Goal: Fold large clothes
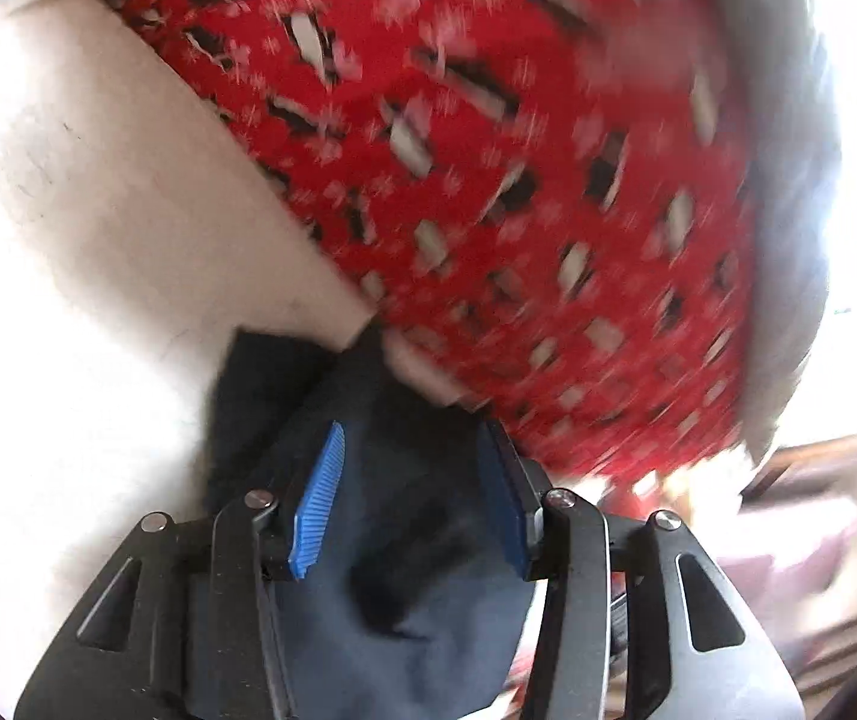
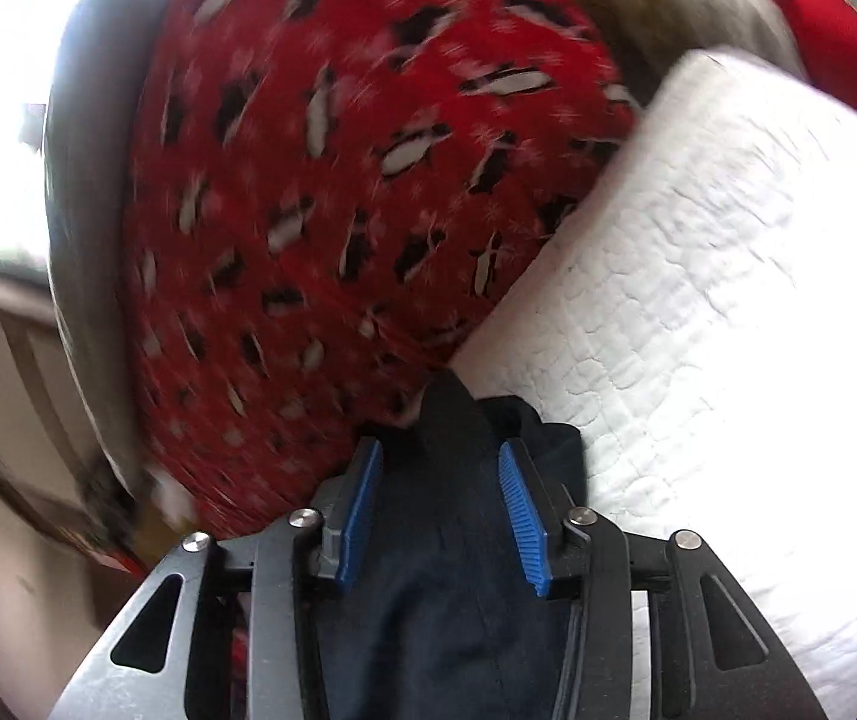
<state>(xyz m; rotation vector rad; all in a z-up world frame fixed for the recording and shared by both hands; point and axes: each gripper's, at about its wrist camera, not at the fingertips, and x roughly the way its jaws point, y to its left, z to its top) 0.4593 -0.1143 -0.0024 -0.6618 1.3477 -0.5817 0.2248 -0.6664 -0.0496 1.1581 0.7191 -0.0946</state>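
Note:
A dark navy garment [image 1: 404, 540] lies on the white bed cover [image 1: 98, 240], right under the left gripper [image 1: 413, 429]. The blue pads [image 1: 320, 498] stand apart with the cloth between and below them, not pressed on it. In the right wrist view the same dark garment [image 2: 446, 570] runs between the fingers of the right gripper [image 2: 440, 445]. Its blue pads [image 2: 521, 516] are also apart and clear of the cloth. A corner of the garment pokes out ahead of the fingertips in both views.
A red fabric printed with penguins [image 1: 488, 180] bulges just beyond the garment, also seen in the right wrist view as a red mound [image 2: 338, 180]. The white quilted cover [image 2: 728, 300] fills the right. A grey edge [image 2: 80, 240] and bright window light lie behind.

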